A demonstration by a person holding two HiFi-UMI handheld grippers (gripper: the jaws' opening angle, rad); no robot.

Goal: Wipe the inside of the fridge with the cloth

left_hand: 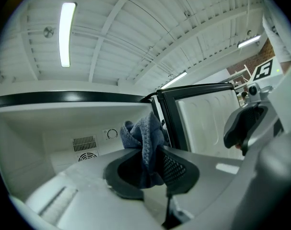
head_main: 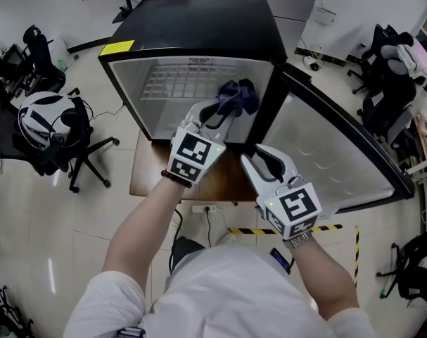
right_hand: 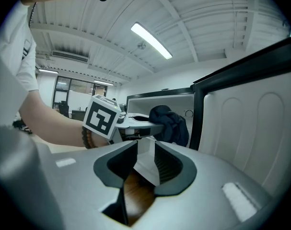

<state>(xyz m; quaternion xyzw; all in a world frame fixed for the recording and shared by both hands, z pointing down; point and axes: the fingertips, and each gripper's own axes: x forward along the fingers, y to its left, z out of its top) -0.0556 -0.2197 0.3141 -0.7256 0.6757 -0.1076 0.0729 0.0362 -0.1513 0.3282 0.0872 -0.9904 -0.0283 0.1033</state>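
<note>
A small black fridge (head_main: 199, 20) stands open, its door (head_main: 326, 160) swung out to the right. My left gripper (head_main: 224, 115) is shut on a dark blue cloth (head_main: 238, 96) at the right side of the fridge's opening. In the left gripper view the cloth (left_hand: 145, 138) bunches up between the jaws, in front of the white inner back wall (left_hand: 49, 128). My right gripper (head_main: 259, 153) hangs lower, in front of the door's hinge side. Its jaws stand apart with nothing between them (right_hand: 145, 159). The right gripper view also shows the cloth (right_hand: 169, 121) and the door's liner (right_hand: 250, 123).
A wire shelf (head_main: 178, 83) lies inside the fridge. The fridge rests on a wooden stand (head_main: 220, 182). Office chairs stand at the left (head_main: 51, 125) and the right (head_main: 389, 69). A power strip (head_main: 206, 208) and yellow-black tape (head_main: 340, 227) lie on the floor.
</note>
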